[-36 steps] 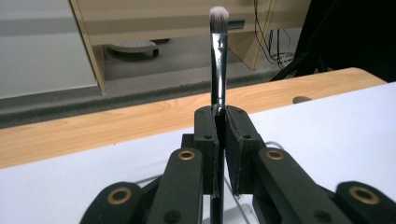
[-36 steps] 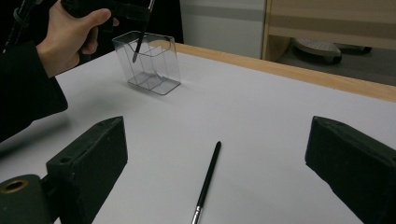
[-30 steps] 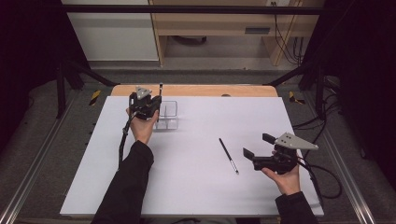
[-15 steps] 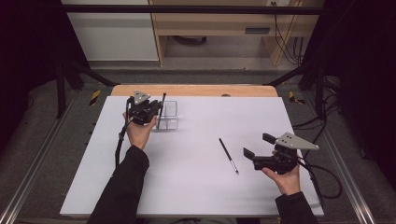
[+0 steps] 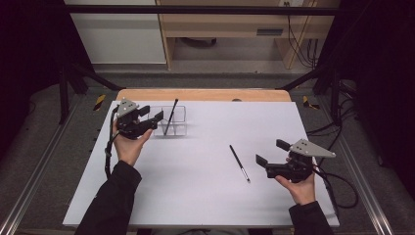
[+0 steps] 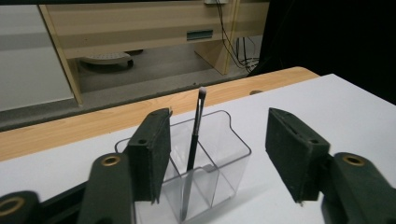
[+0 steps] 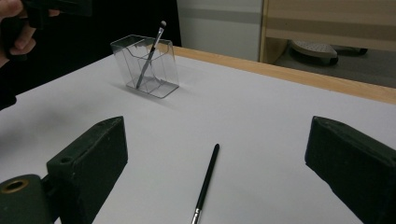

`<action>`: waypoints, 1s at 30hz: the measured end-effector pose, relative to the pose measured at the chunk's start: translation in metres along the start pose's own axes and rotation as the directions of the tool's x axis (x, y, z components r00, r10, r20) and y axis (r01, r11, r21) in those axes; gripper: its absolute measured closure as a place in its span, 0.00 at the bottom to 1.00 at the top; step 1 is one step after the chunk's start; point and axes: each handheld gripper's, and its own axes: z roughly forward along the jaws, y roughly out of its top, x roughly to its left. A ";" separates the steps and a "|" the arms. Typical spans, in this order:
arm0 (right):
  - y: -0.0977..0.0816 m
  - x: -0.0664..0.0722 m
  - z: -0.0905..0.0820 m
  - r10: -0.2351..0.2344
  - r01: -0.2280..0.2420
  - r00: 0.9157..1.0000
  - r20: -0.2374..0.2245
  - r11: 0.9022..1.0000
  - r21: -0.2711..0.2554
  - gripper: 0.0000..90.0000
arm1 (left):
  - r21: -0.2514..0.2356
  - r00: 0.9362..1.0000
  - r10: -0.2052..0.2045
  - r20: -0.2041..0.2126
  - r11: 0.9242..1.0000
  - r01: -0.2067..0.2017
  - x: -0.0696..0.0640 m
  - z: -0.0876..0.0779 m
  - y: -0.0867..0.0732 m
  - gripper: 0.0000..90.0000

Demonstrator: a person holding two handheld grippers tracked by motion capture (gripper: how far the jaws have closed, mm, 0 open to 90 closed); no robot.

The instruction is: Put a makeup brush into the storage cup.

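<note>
Jaws of the left claw (image 6: 212, 154) stand wide apart with nothing between their pads; in the left gripper view a clear plastic holder (image 6: 205, 163) sits just beyond them, framed in the gap but not touched by either jaw. A thin black brush (image 6: 194, 149) stands in the holder, leaning, its pale tip uppermost and rising above the rim. The holder has inner dividers; the brush's lower end rests in one of the compartments nearer the claw. In the high view the left claw (image 5: 155, 119) is held by a hand (image 5: 128, 144) just beside the holder (image 5: 178, 120), at the far left part of the white counter (image 5: 205, 196).

The right claw (image 7: 215, 154) is likewise spread wide and grips nothing. In the right gripper view a second black brush (image 7: 205, 182) lies flat on the counter between and just ahead of its jaws, touching neither, its metal collar end toward the camera. Farther off from that claw stands the holder (image 7: 154, 72) with its leaning brush (image 7: 150, 55). In the high view the right claw (image 5: 266, 155) sits in a hand (image 5: 299, 185) near the counter's right edge, with the lying brush (image 5: 240, 163) just to its left, well apart from the holder.
</note>
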 end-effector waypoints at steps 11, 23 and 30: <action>0.000 -0.001 -0.001 -0.002 0.002 1.000 0.005 1.000 -0.001 0.07 | -0.003 0.996 0.017 0.082 1.000 -0.017 -0.008 -0.037 -0.019 0.26; 0.000 0.000 -0.001 0.002 -0.002 1.000 0.003 1.000 -0.002 0.07 | -0.012 0.993 0.030 0.116 1.000 -0.029 -0.013 -0.064 -0.049 0.19; 0.000 0.001 -0.001 -0.001 0.001 1.000 0.004 1.000 0.005 0.06 | 0.000 0.994 0.022 0.105 1.000 -0.022 -0.009 -0.075 -0.066 0.18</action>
